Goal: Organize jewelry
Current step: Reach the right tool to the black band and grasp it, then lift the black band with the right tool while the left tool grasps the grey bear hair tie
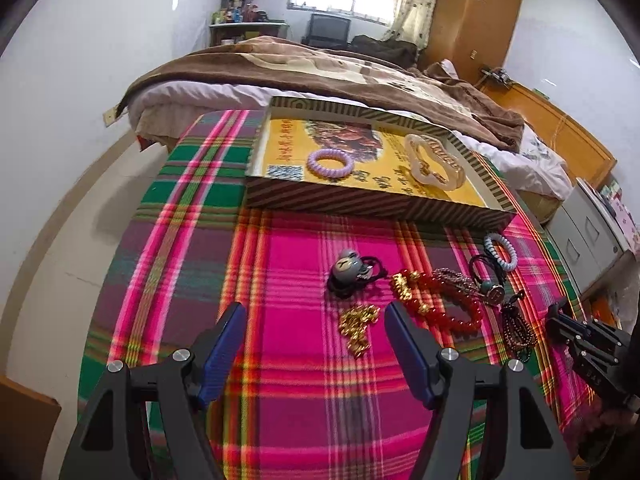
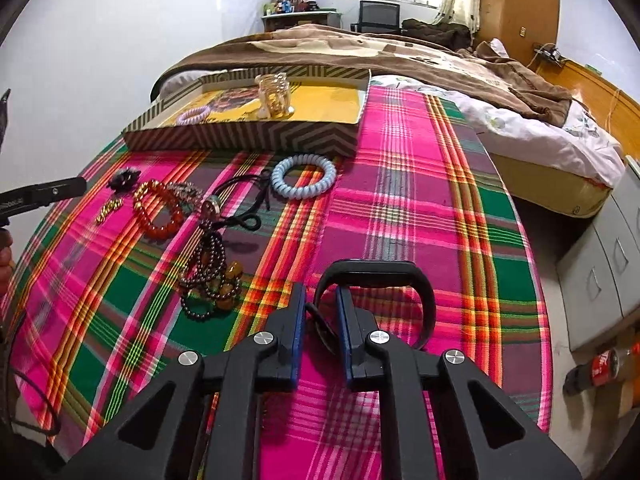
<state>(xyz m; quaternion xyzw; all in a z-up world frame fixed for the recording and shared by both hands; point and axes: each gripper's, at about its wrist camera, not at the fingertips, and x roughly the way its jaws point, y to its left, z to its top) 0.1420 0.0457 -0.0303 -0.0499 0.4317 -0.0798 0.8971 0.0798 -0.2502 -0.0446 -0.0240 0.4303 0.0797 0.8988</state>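
Right gripper [image 2: 320,300] pinched narrow on the black wristband [image 2: 416,280]: light, rubbery, springy; the strap edge suits it. Left gripper [image 1: 316,320] wide, empty, over the gold bead strand [image 1: 358,326].

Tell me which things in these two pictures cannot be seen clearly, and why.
- Black band, right wrist view: its near part is hidden behind the right gripper, so its type is unclear.
- Right gripper, left wrist view: cut off by the right edge.
- Print inside the box, left wrist view: too small to read.
- Shelf bottles, right wrist view: too small.
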